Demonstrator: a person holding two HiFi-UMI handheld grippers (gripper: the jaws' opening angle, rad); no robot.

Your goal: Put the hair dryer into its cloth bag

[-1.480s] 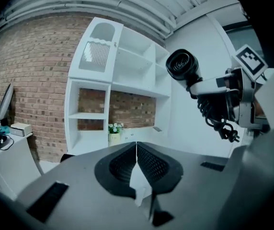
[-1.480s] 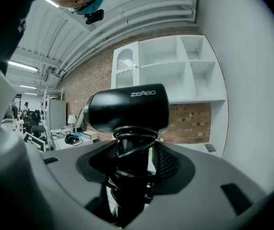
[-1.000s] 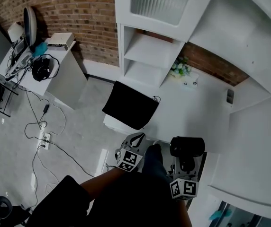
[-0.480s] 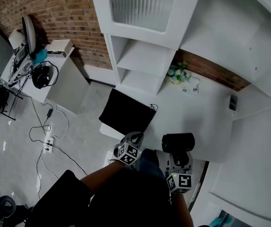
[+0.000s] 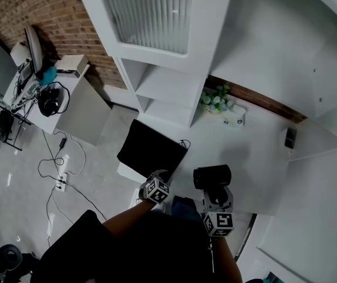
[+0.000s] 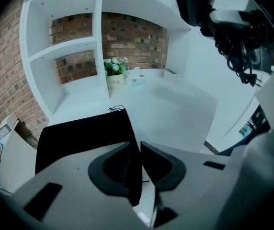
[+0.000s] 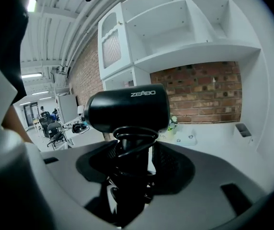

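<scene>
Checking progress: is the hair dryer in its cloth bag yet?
Out. The right gripper clamps the hair dryer by its handle; the cloth bag lies flat on the counter, apart.

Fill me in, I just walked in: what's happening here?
A person holds two grippers over a white counter. The right gripper grips a black hair dryer by its handle, in the air. The left gripper is opening its jaws, with an edge of the black cloth bag between them; the bag lies on the counter. The dryer is not yet inside.
</scene>
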